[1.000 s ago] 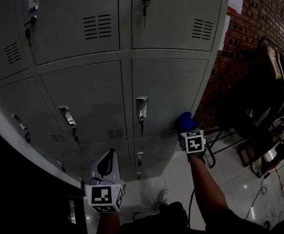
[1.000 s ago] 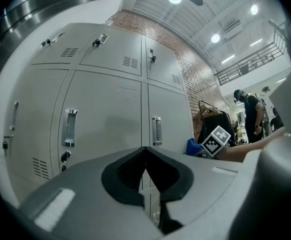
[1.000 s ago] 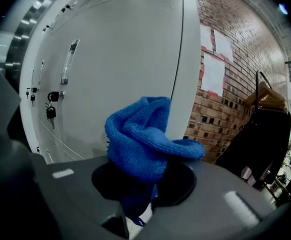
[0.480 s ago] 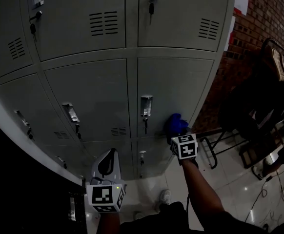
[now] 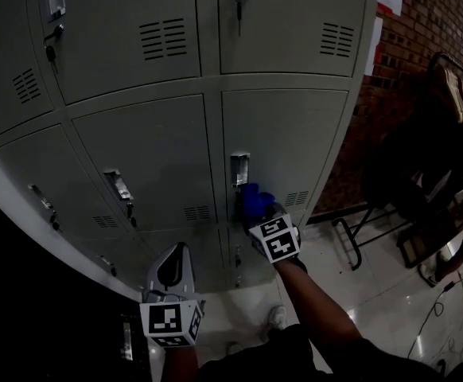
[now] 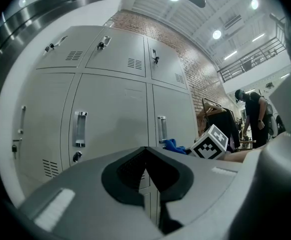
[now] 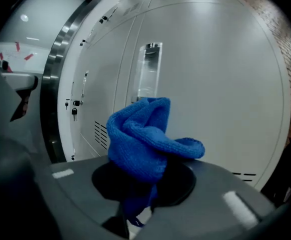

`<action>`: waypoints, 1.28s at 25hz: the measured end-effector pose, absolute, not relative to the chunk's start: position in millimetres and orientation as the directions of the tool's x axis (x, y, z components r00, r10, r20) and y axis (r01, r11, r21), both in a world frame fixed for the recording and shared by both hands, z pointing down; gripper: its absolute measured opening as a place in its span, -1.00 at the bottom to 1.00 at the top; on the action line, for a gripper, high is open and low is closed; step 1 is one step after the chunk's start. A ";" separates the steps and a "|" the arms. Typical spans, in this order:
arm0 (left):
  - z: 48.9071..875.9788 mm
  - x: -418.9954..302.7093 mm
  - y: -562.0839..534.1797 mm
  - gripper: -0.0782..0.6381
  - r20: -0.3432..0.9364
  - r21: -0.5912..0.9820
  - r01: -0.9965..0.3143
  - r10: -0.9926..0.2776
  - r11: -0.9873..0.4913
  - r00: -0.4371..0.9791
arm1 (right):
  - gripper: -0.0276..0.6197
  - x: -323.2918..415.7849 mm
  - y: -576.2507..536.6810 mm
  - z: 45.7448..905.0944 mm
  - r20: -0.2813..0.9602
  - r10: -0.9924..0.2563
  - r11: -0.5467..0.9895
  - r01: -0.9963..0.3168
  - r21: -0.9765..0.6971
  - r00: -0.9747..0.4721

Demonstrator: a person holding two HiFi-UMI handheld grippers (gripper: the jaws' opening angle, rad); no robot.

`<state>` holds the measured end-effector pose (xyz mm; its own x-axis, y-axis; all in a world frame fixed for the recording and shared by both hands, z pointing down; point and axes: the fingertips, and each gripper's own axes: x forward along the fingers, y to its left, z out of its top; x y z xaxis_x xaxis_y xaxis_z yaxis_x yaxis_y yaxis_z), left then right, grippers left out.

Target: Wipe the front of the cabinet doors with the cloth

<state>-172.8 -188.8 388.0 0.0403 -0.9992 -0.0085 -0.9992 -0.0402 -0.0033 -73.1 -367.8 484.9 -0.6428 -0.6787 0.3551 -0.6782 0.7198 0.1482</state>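
Grey metal locker cabinet doors [image 5: 287, 134] fill the head view. A bunched blue cloth [image 5: 254, 200] is pressed against the middle-row right door, just below its recessed handle [image 5: 239, 168]. My right gripper [image 5: 260, 215] is shut on the cloth, its marker cube behind it. In the right gripper view the cloth [image 7: 145, 134] bulges out of the closed jaws of the right gripper [image 7: 138, 206], with the handle [image 7: 149, 71] just beyond. My left gripper [image 5: 174, 267] hangs low and apart from the doors, shut and holding nothing. In the left gripper view the left gripper [image 6: 146, 155] faces the lockers, with the cloth [image 6: 175, 145] at right.
A brick wall [image 5: 422, 22] stands right of the lockers. A dark chair and rack [image 5: 422, 173] sit on the shiny tiled floor [image 5: 375, 293], with cables at far right. A person [image 6: 258, 119] stands far off. My shoe [image 5: 278, 318] is near the locker base.
My right gripper has slid the cloth leftward across the door, from its right edge to just under the handle. The left gripper has stayed put.
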 end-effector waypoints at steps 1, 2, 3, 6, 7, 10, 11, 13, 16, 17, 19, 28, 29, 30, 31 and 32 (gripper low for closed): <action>389.4 -175.0 -188.2 -0.73 -0.007 -0.006 -0.999 -0.999 -0.036 0.036 | -0.65 -78.9 -365.6 484.7 0.355 -0.672 0.726 -0.671 0.148 -0.650; 393.0 -177.5 -188.0 -0.73 -0.003 -0.010 -0.999 -0.999 -0.032 0.032 | -0.65 -83.6 -363.9 484.5 0.354 -0.669 0.730 -0.667 0.147 -0.654; 397.1 -180.2 -187.9 -0.73 0.003 -0.014 -1.000 -1.000 -0.026 0.026 | -0.65 -86.9 -362.9 484.4 0.353 -0.667 0.731 -0.666 0.146 -0.656; 401.9 -185.4 -186.6 -0.73 0.012 -0.015 -1.000 -1.000 -0.013 0.013 | -0.66 -91.0 -362.6 484.5 0.346 -0.670 0.730 -0.667 0.146 -0.657; 401.5 -185.3 -186.2 -0.73 0.012 -0.017 -1.000 -1.000 -0.013 0.013 | -0.66 -90.7 -362.8 484.5 0.342 -0.671 0.730 -0.668 0.147 -0.658; 400.3 -184.7 -183.8 -0.73 0.010 -0.021 -1.000 -1.000 -0.016 0.015 | -0.66 -89.5 -361.5 485.4 0.336 -0.668 0.733 -0.665 0.144 -0.664; 400.3 -185.7 -182.8 -0.73 0.012 -0.022 -1.000 -1.000 -0.013 0.013 | -0.66 -90.2 -360.0 485.8 0.337 -0.662 0.737 -0.662 0.135 -0.669; 400.4 -186.9 -182.2 -0.73 0.013 -0.022 -1.000 -1.000 -0.011 0.010 | -0.66 -87.8 -355.7 484.3 0.339 -0.654 0.740 -0.664 0.106 -0.676; 398.7 -184.8 -182.9 -0.73 0.006 -0.009 -1.000 -1.000 -0.022 0.022 | -0.65 -73.2 -345.0 471.9 0.312 -0.670 0.726 -0.683 0.084 -0.674; 397.4 -183.9 -182.3 -0.73 0.001 -0.002 -1.000 -1.000 -0.028 0.028 | -0.65 -68.7 -339.5 466.2 0.296 -0.675 0.723 -0.685 0.087 -0.676; 396.8 -183.3 -181.7 -0.73 -0.004 0.006 -0.999 -0.999 -0.035 0.035 | -0.65 -61.0 -328.4 453.7 0.262 -0.685 0.720 -0.685 0.108 -0.679; 391.5 -168.0 -188.2 -0.73 -0.016 0.004 -0.998 -0.998 -0.066 0.066 | -0.65 -33.9 -292.0 408.2 0.136 -0.715 0.699 -0.699 0.150 -0.686; 389.9 -165.9 -188.4 -0.73 -0.017 0.003 -0.998 -0.997 -0.070 0.070 | -0.65 -31.4 -289.6 408.6 0.134 -0.717 0.697 -0.701 0.148 -0.684; 388.4 -164.1 -188.6 -0.73 -0.018 0.002 -0.997 -0.997 -0.074 0.074 | -0.65 -29.2 -287.7 409.2 0.135 -0.717 0.697 -0.702 0.144 -0.684; 388.7 -162.7 -189.0 -0.73 -0.017 0.000 -0.997 -0.997 -0.078 0.078 | -0.65 -27.4 -286.2 409.2 0.137 -0.716 0.698 -0.702 0.142 -0.685; 391.0 -162.1 -189.8 -0.73 -0.015 -0.001 -0.997 -0.997 -0.082 0.082 | -0.65 -25.9 -285.2 408.0 0.136 -0.716 0.698 -0.701 0.147 -0.685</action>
